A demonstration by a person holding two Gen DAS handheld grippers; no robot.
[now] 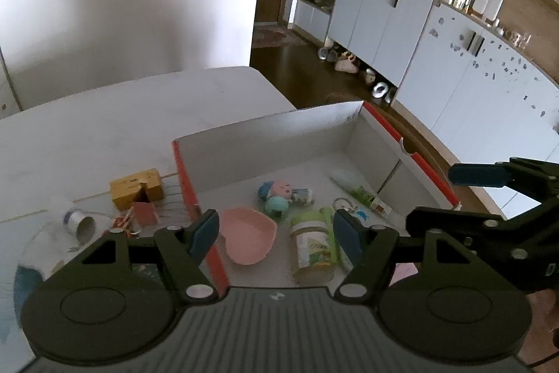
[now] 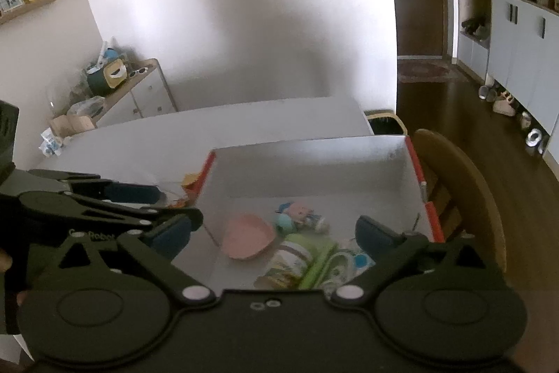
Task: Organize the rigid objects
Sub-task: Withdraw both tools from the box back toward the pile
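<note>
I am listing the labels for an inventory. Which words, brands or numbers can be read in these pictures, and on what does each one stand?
"Robot": pale lettering on the black frame of the left tongs, seen in the right wrist view; the letters before it are unclear.
Green jar label: print is there, too blurred to read.
Green-and-white tube: print too small to read.
Yellow box on the table: marks not legible.
</note>
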